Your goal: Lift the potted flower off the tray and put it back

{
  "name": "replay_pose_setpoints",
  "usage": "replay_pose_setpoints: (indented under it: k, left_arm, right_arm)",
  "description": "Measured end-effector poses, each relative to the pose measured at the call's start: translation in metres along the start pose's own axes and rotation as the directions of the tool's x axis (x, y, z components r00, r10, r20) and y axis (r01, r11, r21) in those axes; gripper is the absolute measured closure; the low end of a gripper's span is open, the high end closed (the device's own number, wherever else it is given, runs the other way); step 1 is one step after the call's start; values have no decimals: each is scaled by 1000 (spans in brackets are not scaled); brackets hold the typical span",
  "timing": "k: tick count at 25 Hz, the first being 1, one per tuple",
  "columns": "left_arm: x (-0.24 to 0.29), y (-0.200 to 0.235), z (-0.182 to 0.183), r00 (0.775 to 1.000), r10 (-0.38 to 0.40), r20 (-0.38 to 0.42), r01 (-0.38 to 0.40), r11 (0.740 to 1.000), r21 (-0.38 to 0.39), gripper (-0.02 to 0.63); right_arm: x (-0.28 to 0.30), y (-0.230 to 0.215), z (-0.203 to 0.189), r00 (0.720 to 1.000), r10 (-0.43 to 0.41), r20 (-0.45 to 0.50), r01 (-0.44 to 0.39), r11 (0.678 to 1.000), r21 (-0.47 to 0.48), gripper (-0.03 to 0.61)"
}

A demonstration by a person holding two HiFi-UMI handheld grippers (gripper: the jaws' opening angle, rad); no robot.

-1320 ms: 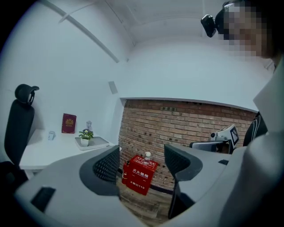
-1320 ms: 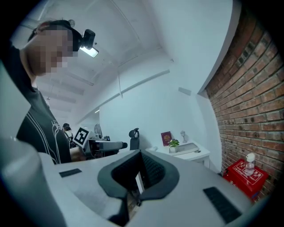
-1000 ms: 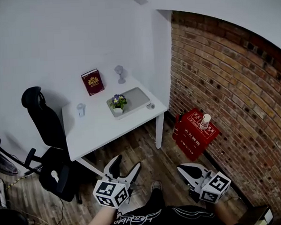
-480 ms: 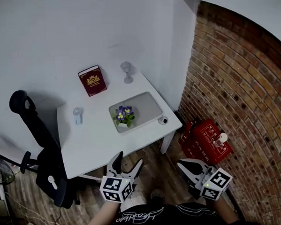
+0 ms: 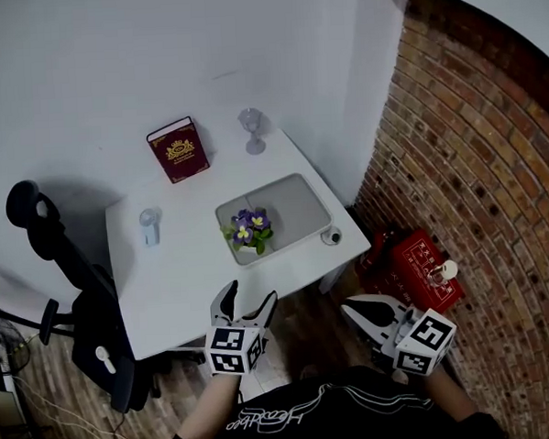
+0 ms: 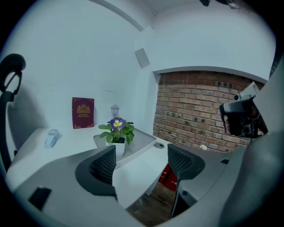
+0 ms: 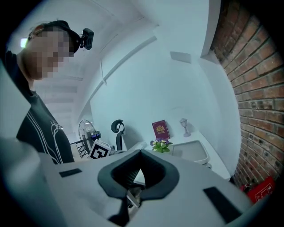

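The potted flower [image 5: 248, 232], purple blooms in a small white pot, stands at the near left corner of the grey tray [image 5: 292, 204] on the white table [image 5: 186, 274]. My left gripper [image 5: 248, 298] hovers open at the table's front edge, short of the pot, with nothing between its jaws. In the left gripper view the flower [image 6: 116, 129] and tray [image 6: 143, 140] lie ahead of the left gripper [image 6: 142, 160]. My right gripper [image 5: 351, 307] hangs shut and empty right of the table, over the floor. From the right gripper [image 7: 140, 155] the flower [image 7: 160, 145] is far off.
A red book [image 5: 177, 150] leans on the back wall beside a glass goblet [image 5: 251, 131]. A small clear bottle [image 5: 149, 225] and a small round object [image 5: 330, 237] sit on the table. A black office chair [image 5: 76, 289] stands left; a red box [image 5: 415, 275] lies by the brick wall [image 5: 492, 175].
The view and both grippers have come closer to the table; the left gripper now reaches its front edge. The flower and tray have not moved, and neither gripper's state has changed.
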State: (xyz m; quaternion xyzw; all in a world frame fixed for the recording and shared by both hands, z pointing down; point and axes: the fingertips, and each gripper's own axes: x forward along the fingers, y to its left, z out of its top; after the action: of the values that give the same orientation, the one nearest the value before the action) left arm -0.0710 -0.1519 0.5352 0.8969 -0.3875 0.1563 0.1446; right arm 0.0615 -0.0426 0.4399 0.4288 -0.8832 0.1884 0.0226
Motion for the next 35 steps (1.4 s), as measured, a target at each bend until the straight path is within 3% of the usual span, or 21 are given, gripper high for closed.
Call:
replay_pose_setpoints:
  k: [10, 20, 23, 29, 35]
  left_arm:
    - [48, 39, -20, 995, 93, -48, -93, 996, -5, 250]
    - [95, 69, -28, 984, 167, -68, -166, 986, 23, 239]
    - [104, 80, -25, 980, 192, -60, -192, 981, -6, 239]
    - [122, 87, -21, 981, 182, -68, -180, 983, 39, 239]
    - [133, 91, -26, 980, 179, -90, -177, 984, 32, 241]
  right_arm:
    - [29, -19, 10, 997, 71, -42, -71, 997, -1, 575]
    - [68, -74, 37, 984, 174, -21, -173, 984, 35, 575]
    - [81, -87, 44, 977, 210, -31, -209, 977, 37, 577]
    - [106, -106, 57, 963, 261, -59, -260, 965, 28, 575]
    - [127, -115, 67, 949, 303, -84, -303, 953, 5, 577]
